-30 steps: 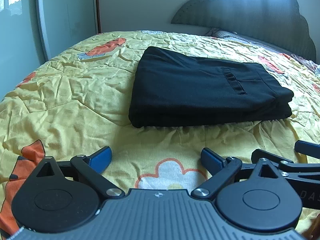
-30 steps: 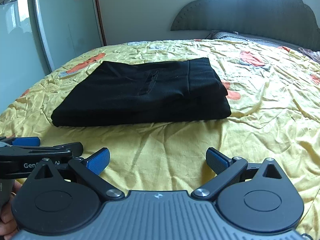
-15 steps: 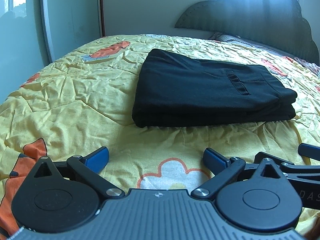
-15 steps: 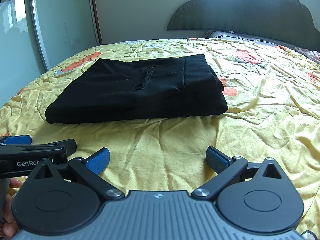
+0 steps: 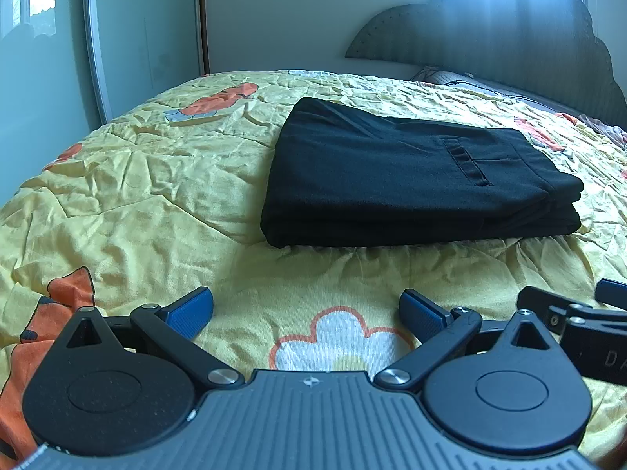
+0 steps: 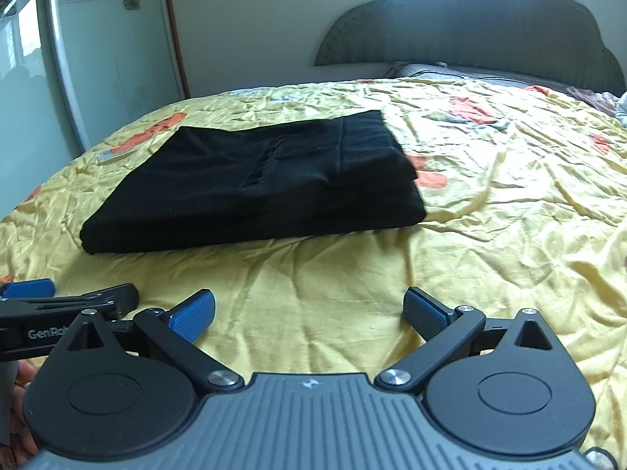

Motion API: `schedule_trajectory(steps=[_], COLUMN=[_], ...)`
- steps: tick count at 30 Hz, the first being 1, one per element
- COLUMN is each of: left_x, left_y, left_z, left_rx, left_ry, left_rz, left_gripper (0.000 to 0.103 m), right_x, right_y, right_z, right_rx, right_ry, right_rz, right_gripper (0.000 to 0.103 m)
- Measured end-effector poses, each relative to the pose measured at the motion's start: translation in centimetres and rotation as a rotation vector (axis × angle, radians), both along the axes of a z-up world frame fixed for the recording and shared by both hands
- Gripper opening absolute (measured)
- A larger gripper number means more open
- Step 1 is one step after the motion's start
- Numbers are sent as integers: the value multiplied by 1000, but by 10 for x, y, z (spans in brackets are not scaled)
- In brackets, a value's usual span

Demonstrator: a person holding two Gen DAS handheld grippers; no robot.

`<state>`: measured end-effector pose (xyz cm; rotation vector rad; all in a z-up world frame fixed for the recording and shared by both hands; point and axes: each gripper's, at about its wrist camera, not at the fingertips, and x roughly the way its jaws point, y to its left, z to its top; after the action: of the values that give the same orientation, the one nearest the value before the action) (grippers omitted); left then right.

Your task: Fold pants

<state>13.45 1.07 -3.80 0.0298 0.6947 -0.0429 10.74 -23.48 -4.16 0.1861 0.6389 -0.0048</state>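
The black pants (image 5: 411,180) lie folded in a flat rectangular stack on the yellow bedspread (image 5: 156,180), a back pocket facing up. They also show in the right wrist view (image 6: 258,184). My left gripper (image 5: 305,311) is open and empty, low over the bedspread, short of the stack's near edge. My right gripper (image 6: 309,311) is open and empty, also short of the stack. Each gripper shows at the edge of the other's view: the right one (image 5: 580,317), the left one (image 6: 58,301).
The bedspread (image 6: 509,203) is wrinkled, with orange and white flower prints. A dark padded headboard (image 5: 509,39) and pillows stand at the far end. A glass sliding door (image 6: 98,58) and wall are at the far left.
Both grippers have tilted up and drawn back a little from the pants. The pants have not moved. Both stay open.
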Motion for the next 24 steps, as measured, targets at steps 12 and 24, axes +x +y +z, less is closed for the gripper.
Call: schedule_trajectory(steps=[12,24], left_x=[0,-1], left_y=[0,0], left_z=[0,0], left_rx=[-2,0], left_ry=[0,0], left_rz=[0,0], left_gripper=[103,103], right_x=[6,6], right_y=[4,4], right_z=[-4,-4], right_rx=[-78,-77], right_ry=[40,40], right_rz=[9,9], right_gripper=[103,103])
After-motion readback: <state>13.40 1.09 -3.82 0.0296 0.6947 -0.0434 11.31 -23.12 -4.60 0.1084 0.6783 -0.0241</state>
